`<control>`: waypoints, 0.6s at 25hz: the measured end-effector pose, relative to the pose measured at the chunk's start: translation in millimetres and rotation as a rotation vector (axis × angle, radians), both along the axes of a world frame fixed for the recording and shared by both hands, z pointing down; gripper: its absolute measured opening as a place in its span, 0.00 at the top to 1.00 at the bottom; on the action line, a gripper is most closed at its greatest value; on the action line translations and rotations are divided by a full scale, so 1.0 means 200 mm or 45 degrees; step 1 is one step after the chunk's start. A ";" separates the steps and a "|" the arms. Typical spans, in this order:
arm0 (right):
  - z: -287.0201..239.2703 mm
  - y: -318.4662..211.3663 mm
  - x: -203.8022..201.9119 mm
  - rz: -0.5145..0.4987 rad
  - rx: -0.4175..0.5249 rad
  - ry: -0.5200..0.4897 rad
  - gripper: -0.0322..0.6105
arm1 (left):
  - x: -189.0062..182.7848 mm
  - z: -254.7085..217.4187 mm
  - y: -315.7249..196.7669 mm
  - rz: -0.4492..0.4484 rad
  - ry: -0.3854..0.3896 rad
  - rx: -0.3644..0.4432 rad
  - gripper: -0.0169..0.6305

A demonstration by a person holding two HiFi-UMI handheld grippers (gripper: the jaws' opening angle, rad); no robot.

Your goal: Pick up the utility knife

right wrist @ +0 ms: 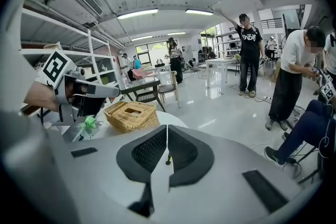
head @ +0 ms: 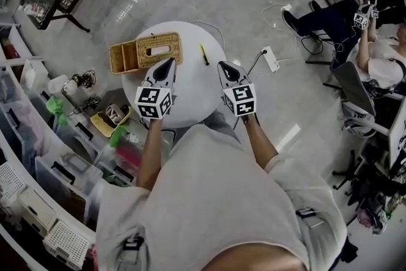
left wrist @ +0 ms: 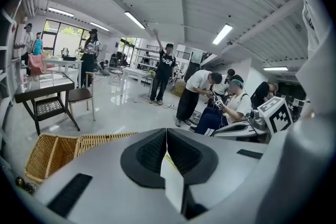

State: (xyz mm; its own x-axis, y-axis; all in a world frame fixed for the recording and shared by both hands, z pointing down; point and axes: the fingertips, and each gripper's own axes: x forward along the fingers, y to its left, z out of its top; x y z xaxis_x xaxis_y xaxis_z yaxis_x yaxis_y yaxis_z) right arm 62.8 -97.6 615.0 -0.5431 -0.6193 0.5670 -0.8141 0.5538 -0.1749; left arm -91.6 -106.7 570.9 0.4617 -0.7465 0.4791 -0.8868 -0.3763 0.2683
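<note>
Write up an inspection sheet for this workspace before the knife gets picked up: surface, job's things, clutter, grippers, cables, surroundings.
Surface: round white table, mostly bare.
Job's things: utility knife lies flat near the table's far edge, untouched.
Clutter: open wicker tray and wicker box sit side by side at the table's far left.
Grippers: left gripper and right gripper are both shut and empty, over the table, short of the knife.
Cables: power strip on the floor right of the table, with leads trailing from it.
Surroundings: storage bins along the left; people seated at the right.
</note>
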 end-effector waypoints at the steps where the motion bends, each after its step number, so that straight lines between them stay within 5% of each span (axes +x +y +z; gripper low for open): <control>1: 0.02 0.02 0.00 0.002 -0.012 0.005 0.90 | 0.00 0.02 0.01 0.003 0.005 -0.012 0.94; 12: 0.24 0.23 -0.07 -0.027 -0.151 0.023 0.89 | -0.04 0.20 0.12 0.021 0.035 -0.109 0.94; 15: 0.29 0.28 -0.08 -0.033 -0.189 0.022 0.67 | -0.06 0.22 0.14 0.019 0.040 -0.118 0.94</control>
